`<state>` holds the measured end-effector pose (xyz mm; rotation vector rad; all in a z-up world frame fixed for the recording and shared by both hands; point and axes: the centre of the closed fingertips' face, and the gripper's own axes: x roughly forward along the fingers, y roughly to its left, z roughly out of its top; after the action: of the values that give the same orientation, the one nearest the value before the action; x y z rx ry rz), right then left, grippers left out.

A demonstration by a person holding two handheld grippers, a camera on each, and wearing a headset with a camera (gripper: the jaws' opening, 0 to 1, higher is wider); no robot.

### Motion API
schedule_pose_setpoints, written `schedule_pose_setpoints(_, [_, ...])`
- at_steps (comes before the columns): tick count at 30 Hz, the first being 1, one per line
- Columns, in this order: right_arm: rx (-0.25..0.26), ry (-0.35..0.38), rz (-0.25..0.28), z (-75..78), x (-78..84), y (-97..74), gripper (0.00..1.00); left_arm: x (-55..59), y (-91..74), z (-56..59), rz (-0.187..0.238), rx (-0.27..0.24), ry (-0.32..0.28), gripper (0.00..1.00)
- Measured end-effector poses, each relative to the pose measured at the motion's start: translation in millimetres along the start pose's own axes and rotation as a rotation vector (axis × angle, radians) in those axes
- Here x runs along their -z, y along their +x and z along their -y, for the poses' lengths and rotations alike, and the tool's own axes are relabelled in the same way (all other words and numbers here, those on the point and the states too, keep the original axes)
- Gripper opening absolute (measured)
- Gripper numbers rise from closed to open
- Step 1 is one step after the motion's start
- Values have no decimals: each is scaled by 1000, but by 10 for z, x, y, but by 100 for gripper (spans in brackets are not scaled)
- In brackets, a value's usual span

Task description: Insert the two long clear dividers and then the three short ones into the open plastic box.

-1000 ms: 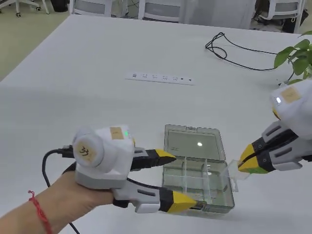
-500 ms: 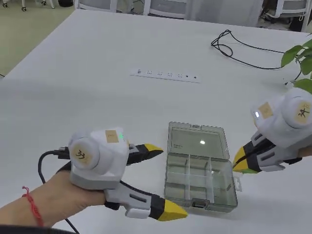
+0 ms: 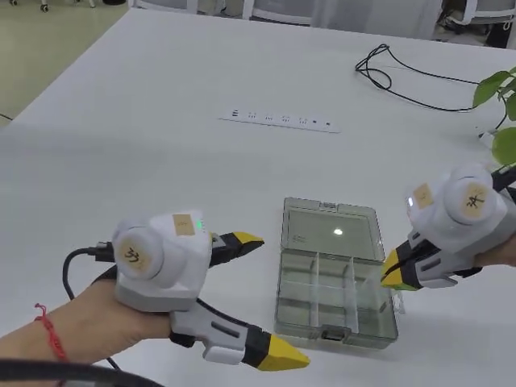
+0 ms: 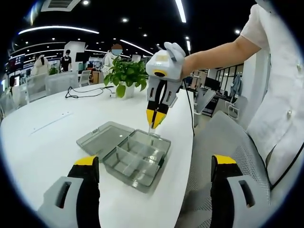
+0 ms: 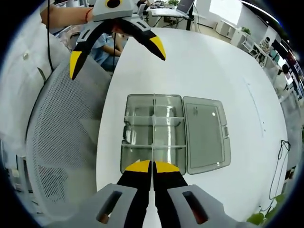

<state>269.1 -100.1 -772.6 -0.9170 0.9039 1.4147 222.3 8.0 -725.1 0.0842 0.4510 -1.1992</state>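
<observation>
right gripper (image 3: 392, 278) fingers clenched on a clear divider (image 3: 376, 280) at the 3 o'clock edge of the open plastic box (image 3: 334, 339); left gripper (image 3: 272, 300) fingers spread wide, empty, at its 9 o'clock.

Power strip (image 3: 282, 121) behind box (image 3: 332, 232) on table (image 3: 145, 97)

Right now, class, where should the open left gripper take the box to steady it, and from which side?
Probably the left wall of the box, from the left, where the left gripper hovers: it stands upright, the lid lies flat behind, and the right gripper holds a divider at the right wall.
</observation>
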Motion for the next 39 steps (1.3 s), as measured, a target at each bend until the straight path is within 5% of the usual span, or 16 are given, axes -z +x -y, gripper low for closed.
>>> schedule_pose_setpoints(39, [-1,8,49,8,89,274,3,-1,-36,2,19,-12,-17,100])
